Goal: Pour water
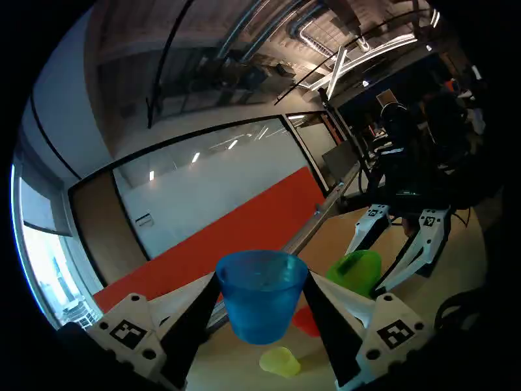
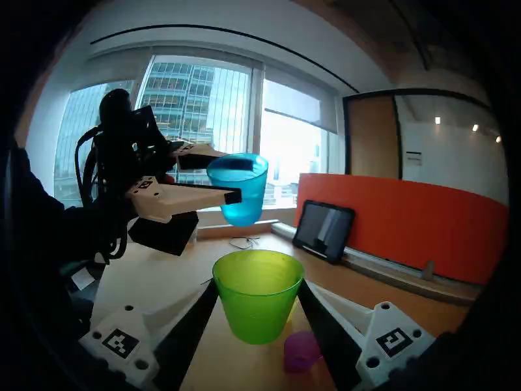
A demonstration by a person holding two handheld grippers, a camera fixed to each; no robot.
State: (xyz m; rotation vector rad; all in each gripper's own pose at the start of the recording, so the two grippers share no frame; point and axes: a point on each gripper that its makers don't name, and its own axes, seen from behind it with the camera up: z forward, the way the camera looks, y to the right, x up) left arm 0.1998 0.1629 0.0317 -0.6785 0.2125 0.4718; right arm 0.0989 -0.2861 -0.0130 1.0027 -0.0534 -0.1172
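A blue cup [image 1: 262,294] sits upright between the fingers of my left gripper [image 1: 260,306], which is shut on it and holds it above the wooden table [image 1: 338,238]. My right gripper [image 2: 258,309] is shut on a green cup [image 2: 258,303]. In the left gripper view the green cup [image 1: 357,270] and the right gripper [image 1: 381,257] lie beyond the blue cup to the right, tilted. In the right gripper view the blue cup [image 2: 239,188] hangs higher than the green one, held by the left gripper [image 2: 218,173]. I cannot see water in either cup.
A yellow cup [image 1: 280,362] and a red cup [image 1: 306,320] lie on the table under the blue cup. A purple cup [image 2: 301,350] rests on the table by the green cup. A tablet [image 2: 323,231] leans against the orange partition [image 2: 417,215]. Windows stand behind.
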